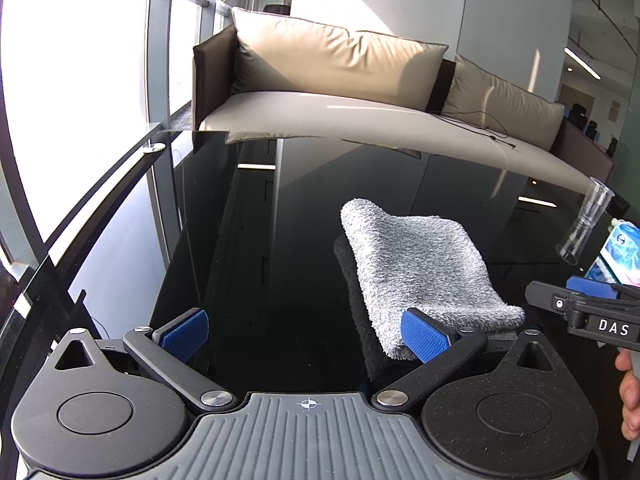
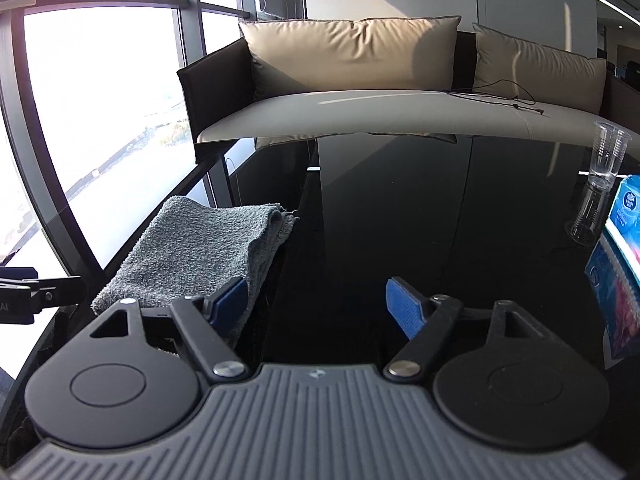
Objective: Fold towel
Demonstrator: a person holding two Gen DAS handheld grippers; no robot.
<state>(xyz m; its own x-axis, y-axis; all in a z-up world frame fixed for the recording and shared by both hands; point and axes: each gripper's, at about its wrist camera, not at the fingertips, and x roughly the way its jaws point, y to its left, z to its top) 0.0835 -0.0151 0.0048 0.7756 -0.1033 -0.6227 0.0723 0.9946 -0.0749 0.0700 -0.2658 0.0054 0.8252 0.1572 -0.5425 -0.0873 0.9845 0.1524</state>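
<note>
A grey terry towel [image 1: 420,272] lies folded in a compact stack on the glossy black table [image 1: 280,220]. In the left wrist view my left gripper [image 1: 306,334] is open and empty, its right blue pad next to the towel's near edge. In the right wrist view the towel [image 2: 200,252] lies at the left, and my right gripper [image 2: 316,308] is open and empty, its left pad beside the towel's near right corner. The right gripper also shows in the left wrist view [image 1: 592,296], and the left gripper's side shows in the right wrist view [image 2: 36,288].
A clear plastic cup [image 2: 606,156] stands at the table's far right, with a blue tissue pack [image 2: 628,208] beside it. A beige sofa [image 2: 360,80] stands behind the table. Windows [image 2: 100,100] run along the left, past the table's left edge.
</note>
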